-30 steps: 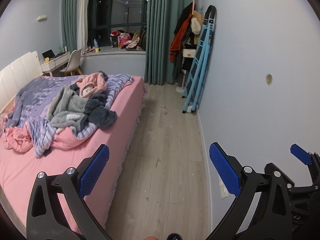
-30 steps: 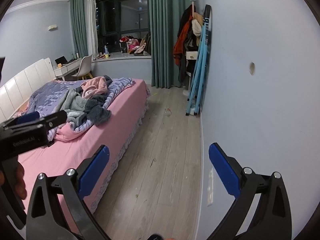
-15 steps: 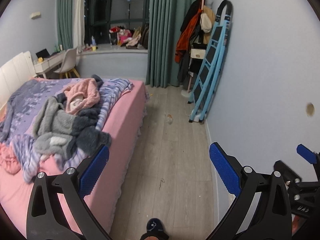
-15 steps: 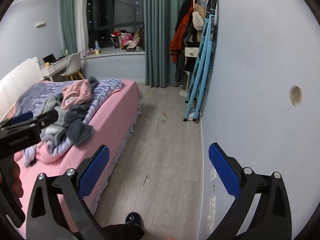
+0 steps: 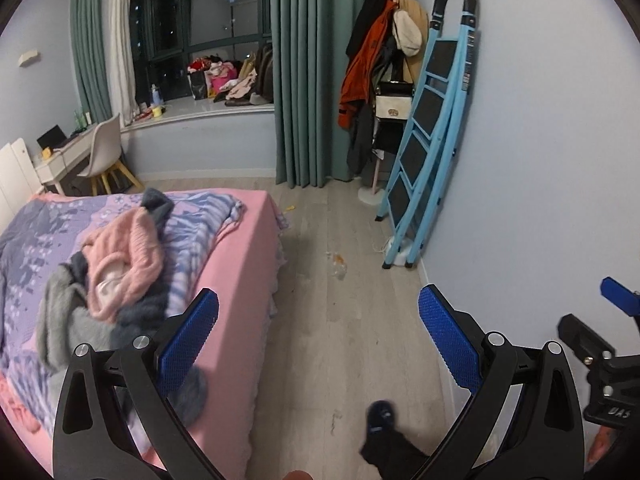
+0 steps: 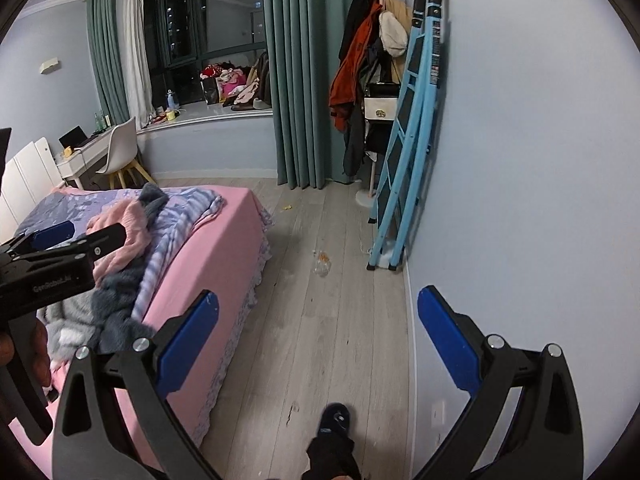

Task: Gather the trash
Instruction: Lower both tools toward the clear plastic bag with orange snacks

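Left claw (image 5: 318, 338) held over the floor (image 5: 320, 344) beside the bed (image 5: 244, 280), blue pads wide apart, nothing between them. Ahead on the floor, clear crumpled trash (image 5: 339, 268) with an orange bit, between the bed corner and the blue stepladder (image 5: 424, 136) leaning on the wall; small yellow scrap (image 5: 289, 208) further back near the curtain (image 5: 304, 72). Person's dark slipper (image 5: 380, 416) low in frame, right claw's edge visible at far right. Right wrist view: right claw (image 6: 318, 338) also spread open and empty, over floor near the wall. Same clear trash (image 6: 322, 266) ahead, well apart from both claws; yellow scrap (image 6: 285, 207) beyond. Left claw (image 6: 60, 256) at left over the bed's clothes pile (image 6: 120, 264).
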Motion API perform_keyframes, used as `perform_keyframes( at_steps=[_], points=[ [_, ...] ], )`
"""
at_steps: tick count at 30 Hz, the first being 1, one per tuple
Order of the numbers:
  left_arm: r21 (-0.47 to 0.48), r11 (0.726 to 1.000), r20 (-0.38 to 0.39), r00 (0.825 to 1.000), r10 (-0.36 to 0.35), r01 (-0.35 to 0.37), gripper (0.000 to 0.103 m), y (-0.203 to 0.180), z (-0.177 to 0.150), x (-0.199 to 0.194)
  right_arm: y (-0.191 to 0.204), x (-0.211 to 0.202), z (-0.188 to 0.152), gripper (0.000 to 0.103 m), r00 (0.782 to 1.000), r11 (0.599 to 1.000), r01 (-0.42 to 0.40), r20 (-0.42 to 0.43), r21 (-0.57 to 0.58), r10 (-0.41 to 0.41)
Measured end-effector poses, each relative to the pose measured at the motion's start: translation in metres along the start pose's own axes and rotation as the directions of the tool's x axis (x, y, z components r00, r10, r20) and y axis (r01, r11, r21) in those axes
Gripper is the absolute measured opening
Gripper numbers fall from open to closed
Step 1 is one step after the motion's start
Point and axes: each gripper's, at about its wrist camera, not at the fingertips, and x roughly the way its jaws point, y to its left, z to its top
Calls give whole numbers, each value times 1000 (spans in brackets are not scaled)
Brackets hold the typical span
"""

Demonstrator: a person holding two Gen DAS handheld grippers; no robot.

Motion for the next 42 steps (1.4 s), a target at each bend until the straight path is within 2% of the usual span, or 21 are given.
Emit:
perform_keyframes(
  at_steps=[3,6,10,12,16,19,26,32,37,42],
  points=[
    [0,1000,12,999,31,-31,97,-10,36,48,-19,59,41,96,999,999,-34,-22,-12,33],
    [-29,998,-17,998,59,-59,97,-18,82,94,-31,98,82,96,994,994,-104,-41,-24,103],
    [-52,994,-10,996,92,-93,97,-22,128,137,-35,148,130,96,993,987,-116,-46,-111,112],
    [-70,993,-25,995,97,-98,97,-19,150,160,-35,166,148,96,991,985,-132,-45,-113,127],
    [-78,989,-32,992,125,-128,97,-3,184,205,-29,225,188,96,988,982,-149,-68,-117,142],
    [-91,987,-42,991,128,-132,97,18,211,257,-18,269,208,96,987,982,-146,-88,-123,136],
    [-73,993,-41,995,89,-92,97,75,263,378,10,376,257,96,987,994,-72,-147,-87,59],
    [28,997,-81,994,70,-68,97,104,291,467,24,457,283,96,974,998,-23,-226,-56,10],
    [43,998,-109,993,49,-44,97,109,299,524,25,520,289,96,960,998,-12,-281,-56,-4],
    [41,999,-122,992,37,-32,97,97,298,588,12,582,281,96,948,998,-17,-318,-57,-2]
  ],
)
